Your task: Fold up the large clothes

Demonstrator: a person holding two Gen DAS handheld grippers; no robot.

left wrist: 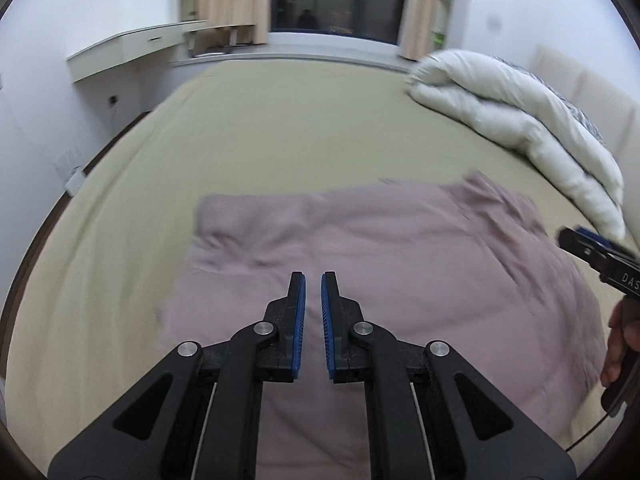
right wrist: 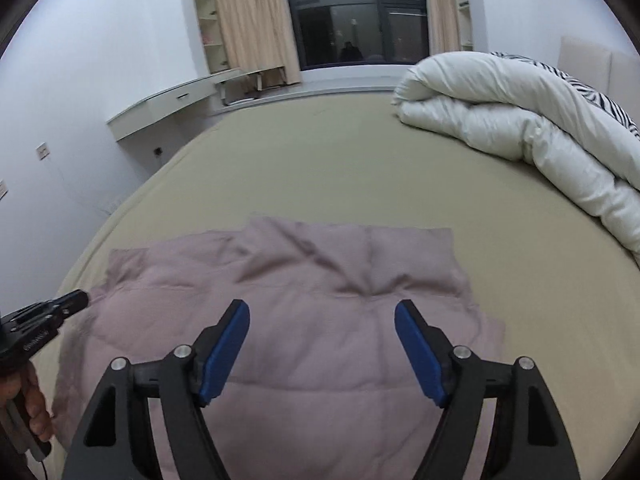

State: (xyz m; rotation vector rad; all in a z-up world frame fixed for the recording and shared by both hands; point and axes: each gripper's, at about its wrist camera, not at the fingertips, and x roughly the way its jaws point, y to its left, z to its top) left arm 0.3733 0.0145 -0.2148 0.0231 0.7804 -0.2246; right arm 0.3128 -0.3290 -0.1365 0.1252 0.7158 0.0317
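Note:
A large mauve garment (left wrist: 400,264) lies spread flat and partly folded on the beige bed; it also shows in the right wrist view (right wrist: 320,300). My left gripper (left wrist: 313,280) hovers above the garment's near part, jaws nearly closed with a narrow gap, holding nothing. It also shows at the left edge of the right wrist view (right wrist: 76,300). My right gripper (right wrist: 322,312) is wide open and empty above the garment's middle. It also shows at the right edge of the left wrist view (left wrist: 576,240).
A rolled white duvet (right wrist: 520,132) lies along the bed's right side by the headboard (left wrist: 580,84). The beige sheet (left wrist: 280,132) stretches beyond the garment. A wall desk (right wrist: 168,108) and a dark window (right wrist: 360,16) stand at the far end.

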